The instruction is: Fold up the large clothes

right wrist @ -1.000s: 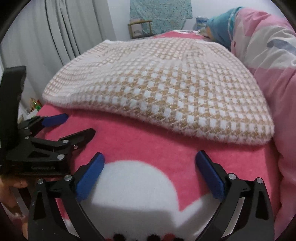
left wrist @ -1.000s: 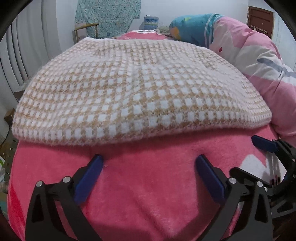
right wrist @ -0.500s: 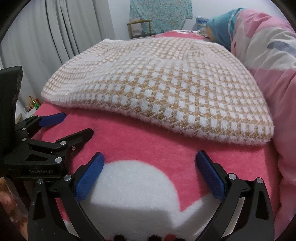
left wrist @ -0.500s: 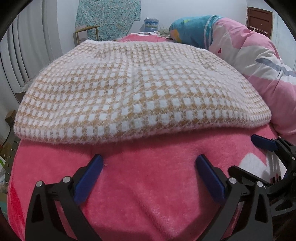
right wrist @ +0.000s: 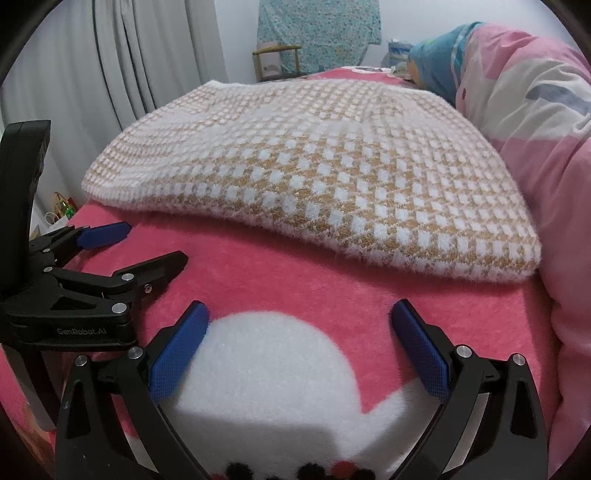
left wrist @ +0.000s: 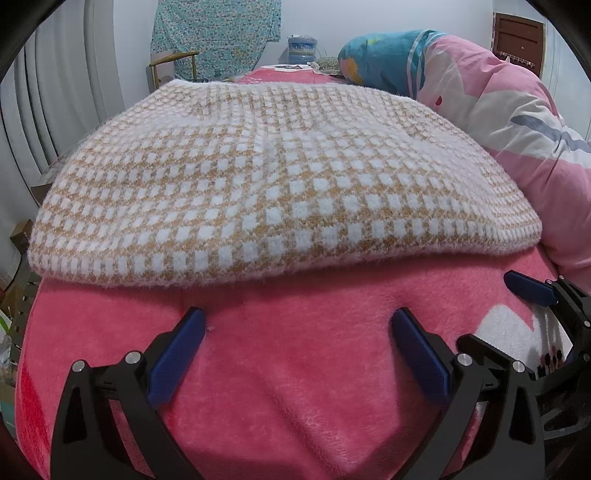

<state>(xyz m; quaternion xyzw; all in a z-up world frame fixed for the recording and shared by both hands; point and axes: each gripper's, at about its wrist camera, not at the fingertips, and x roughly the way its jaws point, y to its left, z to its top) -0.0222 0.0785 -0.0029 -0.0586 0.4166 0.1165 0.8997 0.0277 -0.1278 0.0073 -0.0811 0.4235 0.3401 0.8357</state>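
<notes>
A fuzzy tan-and-white checked garment (left wrist: 266, 184) lies folded flat on the pink fleece blanket (left wrist: 295, 369), its near edge just ahead of both grippers. My left gripper (left wrist: 295, 325) hovers open over bare pink blanket, short of that edge, nothing between its blue pads. In the right wrist view the same garment (right wrist: 325, 166) fills the middle. My right gripper (right wrist: 299, 317) is open above a white patch of the blanket (right wrist: 369, 280). Each gripper shows in the other's view: the right gripper (left wrist: 495, 310) at right, the left gripper (right wrist: 155, 243) at left.
A rolled pink, white and teal quilt (left wrist: 517, 129) lies along the right side of the bed, touching the garment's right edge. Grey curtains (right wrist: 110, 74) hang at left. A chair (left wrist: 170, 70) and a hung floral cloth (left wrist: 218, 33) stand beyond the bed.
Both grippers have shifted slightly; the garment's near edge sits a little further up the views. Both stay open and nothing was taken hold of.
</notes>
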